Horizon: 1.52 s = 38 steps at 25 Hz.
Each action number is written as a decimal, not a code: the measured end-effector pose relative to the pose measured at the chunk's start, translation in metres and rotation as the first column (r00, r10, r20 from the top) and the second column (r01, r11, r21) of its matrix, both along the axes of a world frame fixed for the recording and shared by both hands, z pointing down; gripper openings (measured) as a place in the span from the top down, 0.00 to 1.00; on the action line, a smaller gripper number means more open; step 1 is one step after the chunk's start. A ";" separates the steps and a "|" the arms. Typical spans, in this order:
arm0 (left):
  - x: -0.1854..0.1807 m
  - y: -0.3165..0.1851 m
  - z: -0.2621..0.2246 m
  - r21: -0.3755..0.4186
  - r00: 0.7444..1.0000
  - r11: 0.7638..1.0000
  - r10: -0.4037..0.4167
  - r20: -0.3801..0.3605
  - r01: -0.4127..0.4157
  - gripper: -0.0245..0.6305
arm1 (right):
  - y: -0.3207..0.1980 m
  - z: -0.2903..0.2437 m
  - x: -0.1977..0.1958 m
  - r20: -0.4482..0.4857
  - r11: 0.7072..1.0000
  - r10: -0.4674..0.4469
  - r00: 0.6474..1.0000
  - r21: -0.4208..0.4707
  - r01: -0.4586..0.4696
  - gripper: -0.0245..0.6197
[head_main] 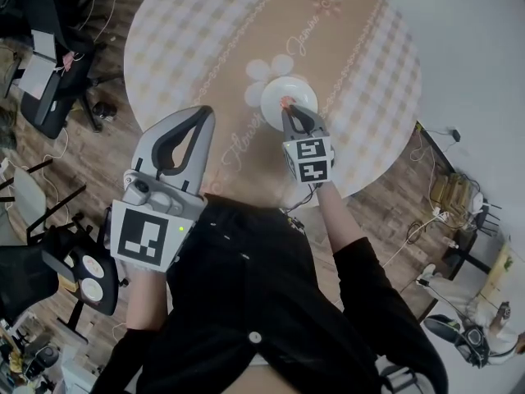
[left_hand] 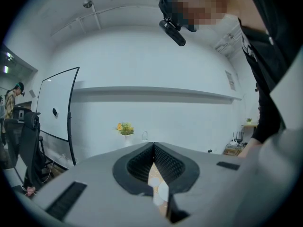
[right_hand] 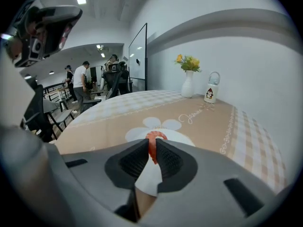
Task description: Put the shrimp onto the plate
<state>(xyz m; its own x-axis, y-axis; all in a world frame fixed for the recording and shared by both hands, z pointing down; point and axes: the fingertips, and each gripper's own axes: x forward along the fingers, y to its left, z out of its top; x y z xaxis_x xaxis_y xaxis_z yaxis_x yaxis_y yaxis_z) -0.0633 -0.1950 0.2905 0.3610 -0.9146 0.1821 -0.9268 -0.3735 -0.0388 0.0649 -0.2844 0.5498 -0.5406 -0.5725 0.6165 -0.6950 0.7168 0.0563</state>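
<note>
Under both grippers, the bench point(head_main: 205, 39): a round top with a checked cloth, a tan band running from near edge to far edge, and a white flower print near the middle.
Whiteboard point(right_hand: 138, 56): stood on the floor beyond the bench's left edge, upright, well apart from everything on the cloth.
Left gripper point(head_main: 205, 113): was held up at the near left edge of the bench, well apart from the plate. In the left gripper view its tips point(left_hand: 154, 144) met, clenched on nothing, with only cloth and a slice of plate showing through the gap lower down.
Right gripper point(head_main: 289, 112): reached in from the near edge, pointing toward the far edge. Its jaws were clamped on the shrimp over the near part of the plate, and its marker cube faced up.
Plate point(head_main: 271, 97): white and round, it sat on the tan band a little to the near side of the bench's middle, touching the flower print, with bare surface all round the gripper tips.
Vase point(right_hand: 188, 86): white, with yellow flowers, it stood upright at the far edge.
Small bottle point(right_hand: 211, 92): stood just beside the vase at the far edge, with a printed figure on its front.
Shrimp point(right_hand: 152, 143): orange-red and curled, it was pinched between the right gripper's pads, its bend sticking out past the tips over the plate. Whether it touched the plate I could not tell.
</note>
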 end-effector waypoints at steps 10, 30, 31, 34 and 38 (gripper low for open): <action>-0.008 0.001 0.004 -0.014 0.999 0.999 -0.032 -0.003 0.032 0.96 | 0.001 0.033 -0.008 -0.078 0.996 -0.069 0.995 -0.069 0.064 0.90; -0.010 0.000 0.007 -0.014 1.000 1.000 -0.012 -0.013 0.012 0.96 | 0.002 0.048 -0.009 -0.133 0.986 -0.114 0.985 -0.138 0.096 0.86; -0.010 0.001 0.007 -0.014 1.000 1.000 -0.011 -0.014 0.010 0.96 | 0.002 0.048 -0.009 -0.131 0.986 -0.107 0.986 -0.142 0.089 0.84; -0.011 0.002 0.006 -0.014 1.000 1.000 -0.004 -0.016 0.004 0.96 | 0.002 0.046 -0.008 -0.120 0.985 -0.098 0.988 -0.151 0.079 0.78; -0.010 0.003 0.005 -0.009 1.000 1.000 0.014 -0.014 -0.014 0.96 | 0.005 0.040 -0.010 -0.090 0.988 -0.084 0.992 -0.141 0.070 0.77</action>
<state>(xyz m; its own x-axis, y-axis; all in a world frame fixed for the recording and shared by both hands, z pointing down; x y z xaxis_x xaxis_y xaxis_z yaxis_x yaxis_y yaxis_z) -0.0733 -0.1918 0.2950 0.3766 -0.9077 0.1853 -0.9217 -0.3871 -0.0230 0.0550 -0.2789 0.5901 -0.5147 -0.4378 0.7371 -0.6336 0.7735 0.0170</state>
